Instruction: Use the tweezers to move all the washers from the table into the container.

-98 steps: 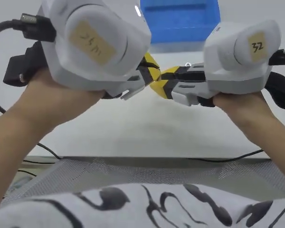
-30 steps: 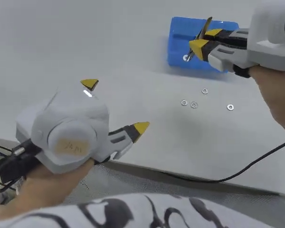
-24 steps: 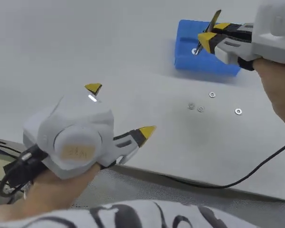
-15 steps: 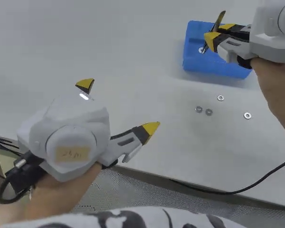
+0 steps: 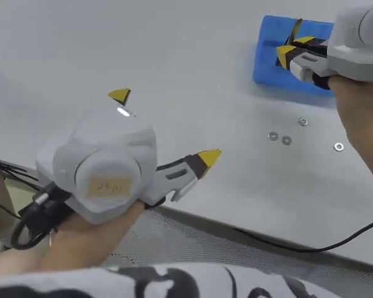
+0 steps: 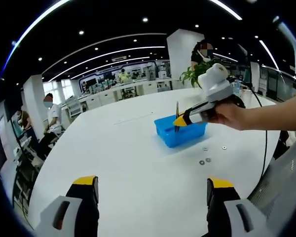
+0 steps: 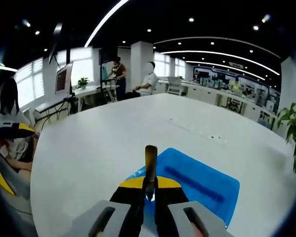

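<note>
Right claw [image 5: 286,53] clamped narrow on tweezers [image 5: 295,28], tips down over blue container [image 5: 267,69]. Four washers [image 5: 273,135] lie on worktop [image 5: 174,49] just nearside of it, closest to the right hand. Left claw [image 5: 165,126] wide, empty, well apart.

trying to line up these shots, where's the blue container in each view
Head view: container upper right, partly behind the right gripper.
Left gripper view: right of centre, under the tweezers.
Right gripper view: lower centre, beyond the jaws.
Shared landmark: the tweezers held over it.
</note>
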Tool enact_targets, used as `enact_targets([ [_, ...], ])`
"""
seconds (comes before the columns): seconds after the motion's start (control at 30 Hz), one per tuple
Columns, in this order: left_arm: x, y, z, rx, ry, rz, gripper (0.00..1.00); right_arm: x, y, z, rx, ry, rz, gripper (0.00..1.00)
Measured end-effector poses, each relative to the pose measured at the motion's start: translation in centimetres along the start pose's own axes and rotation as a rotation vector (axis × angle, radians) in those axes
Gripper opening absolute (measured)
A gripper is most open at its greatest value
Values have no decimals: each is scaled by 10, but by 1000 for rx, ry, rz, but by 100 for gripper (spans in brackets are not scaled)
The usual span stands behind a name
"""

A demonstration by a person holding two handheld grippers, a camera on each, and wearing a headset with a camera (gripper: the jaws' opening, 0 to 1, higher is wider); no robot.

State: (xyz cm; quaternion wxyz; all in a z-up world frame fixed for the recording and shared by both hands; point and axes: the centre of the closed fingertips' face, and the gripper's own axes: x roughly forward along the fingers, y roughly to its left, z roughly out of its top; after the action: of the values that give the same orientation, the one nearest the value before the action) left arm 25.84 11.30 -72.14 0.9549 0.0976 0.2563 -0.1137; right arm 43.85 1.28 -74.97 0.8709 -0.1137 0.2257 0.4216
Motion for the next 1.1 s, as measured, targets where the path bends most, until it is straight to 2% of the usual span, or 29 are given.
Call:
enact_targets([
  [0.13,0,0,0,7,2,4,92,2,1,-7,-2,13,3,2],
  [0.37,0,1,0,10,1,3,91,1,0,-7,-5,8,6,3],
  [0.5,0,0,2,7,-2,1,90,-4,-1,2,4,-21,9,3],
  [0.63,0,0,13,11,-38,-2,83,-26,2,23,4,-84,0,3],
  [0.73,4,-3,26,32,-48,-31,81,-40,9,29,8,-115,8,3],
  [0.83,4,-10,60,58,-130,-72,73,-58,19,30,15,-127,17,2],
  [0.87,3,-12,67,60,-142,-79,69,-61,22,29,13,-126,20,2],
  [0.9,3,-17,77,65,-162,-98,69,-65,27,26,3,-126,22,2],
  [1.0,4,-30,97,93,-191,-154,66,-72,36,19,-24,-116,27,2],
  [1.1,6,-45,112,108,-217,-212,53,-76,48,7,-21,-89,50,2],
])
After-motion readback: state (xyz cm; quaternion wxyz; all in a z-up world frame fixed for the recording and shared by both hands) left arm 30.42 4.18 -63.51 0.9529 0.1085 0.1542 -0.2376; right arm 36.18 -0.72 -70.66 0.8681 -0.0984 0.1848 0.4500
